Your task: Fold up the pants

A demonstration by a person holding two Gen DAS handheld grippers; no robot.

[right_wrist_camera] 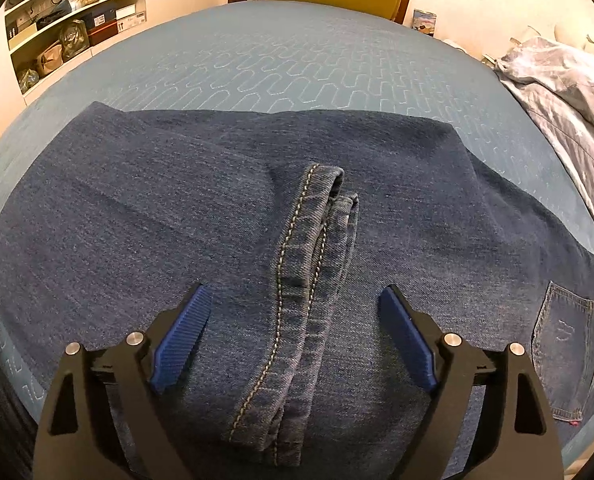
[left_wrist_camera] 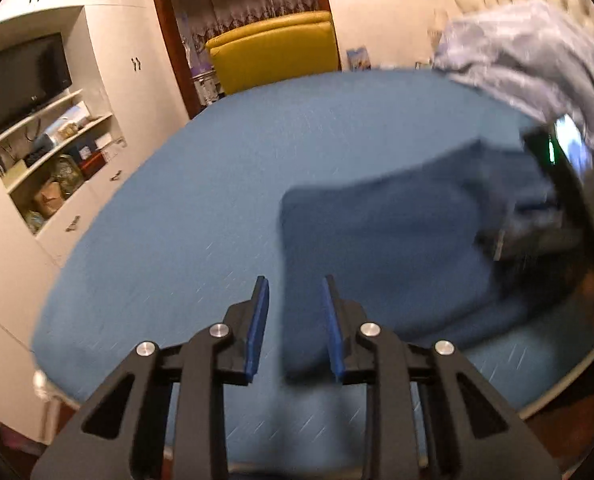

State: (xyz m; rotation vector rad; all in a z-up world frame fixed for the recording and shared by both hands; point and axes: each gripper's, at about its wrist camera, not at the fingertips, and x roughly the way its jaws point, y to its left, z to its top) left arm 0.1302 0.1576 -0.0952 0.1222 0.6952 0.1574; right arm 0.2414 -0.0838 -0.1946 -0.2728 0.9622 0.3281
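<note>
Dark blue jeans (right_wrist_camera: pixel 177 208) lie folded on the blue bedspread (right_wrist_camera: pixel 281 60). The leg hems (right_wrist_camera: pixel 317 220) with yellow stitching rest on top, pointing away from me. A back pocket (right_wrist_camera: pixel 561 344) shows at the right. My right gripper (right_wrist_camera: pixel 295 294) is open just above the jeans, one finger on each side of the hems, holding nothing. In the blurred left wrist view the jeans (left_wrist_camera: pixel 385 248) lie right of centre. My left gripper (left_wrist_camera: pixel 295 284) is open and empty above the jeans' near left edge. The right gripper's body (left_wrist_camera: pixel 565 172) shows at the far right.
A crumpled grey-blue blanket (right_wrist_camera: pixel 569 96) lies at the bed's right side, and shows in the left wrist view (left_wrist_camera: pixel 537 60). A white wardrobe with a TV (left_wrist_camera: pixel 21 80) and cluttered shelves (left_wrist_camera: pixel 57 152) stands left. A yellow chair (left_wrist_camera: pixel 277 52) stands in the doorway beyond the bed.
</note>
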